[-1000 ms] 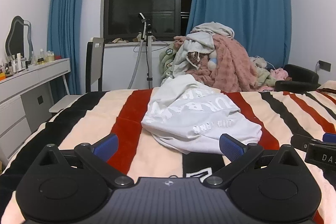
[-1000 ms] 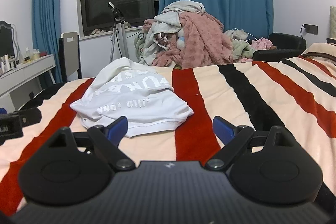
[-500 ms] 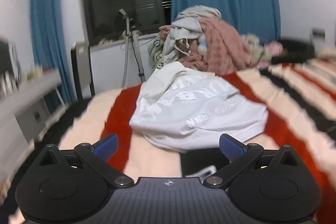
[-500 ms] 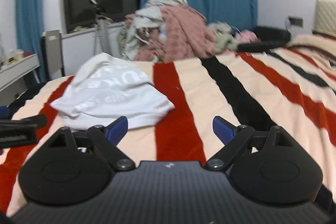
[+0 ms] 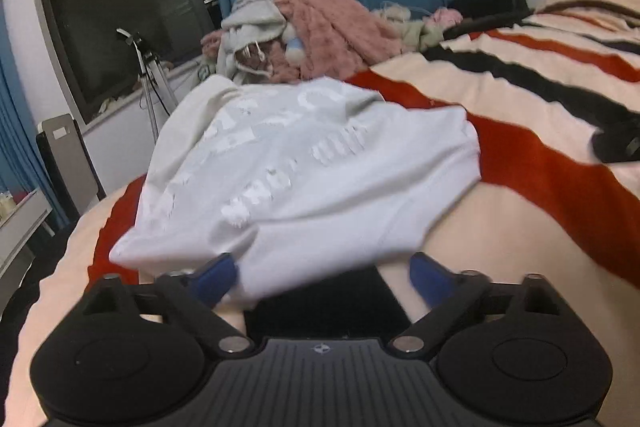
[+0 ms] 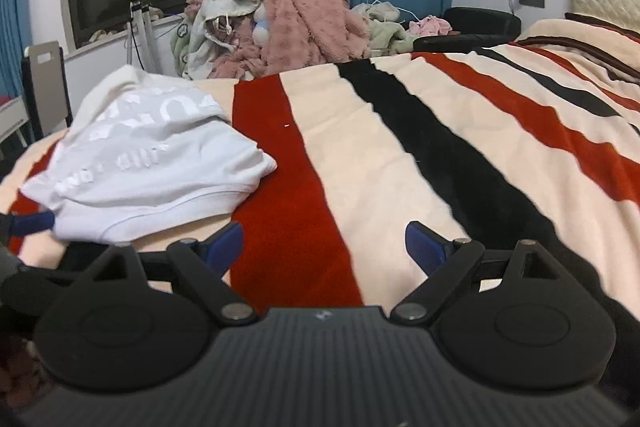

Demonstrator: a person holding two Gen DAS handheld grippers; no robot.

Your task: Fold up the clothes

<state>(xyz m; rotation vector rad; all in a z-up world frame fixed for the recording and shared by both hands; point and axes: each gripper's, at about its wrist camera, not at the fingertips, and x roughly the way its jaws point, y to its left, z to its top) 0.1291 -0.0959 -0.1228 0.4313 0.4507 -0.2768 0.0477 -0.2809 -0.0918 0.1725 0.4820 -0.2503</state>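
A crumpled white T-shirt with white lettering [image 5: 304,179] lies on the striped bed cover [image 5: 540,163]. My left gripper [image 5: 322,277] is open, its blue fingertips [image 5: 212,277] right at the shirt's near hem, the cloth's edge between them. The shirt also shows at the left of the right wrist view [image 6: 148,171]. My right gripper [image 6: 324,243] is open and empty, low over the red and cream stripes to the right of the shirt. The left gripper's blue tip [image 6: 32,223] shows at that view's left edge, touching the shirt's near hem.
A heap of pink and grey laundry [image 6: 280,23] sits past the bed's far edge. A tripod [image 6: 136,19] and a chair [image 6: 44,87] stand by the dark window. A black seat [image 6: 480,23] is at the far right.
My left gripper has moved forward and dipped down to the shirt's near hem. My right gripper has swung to the right and slightly forward. Both stay open.
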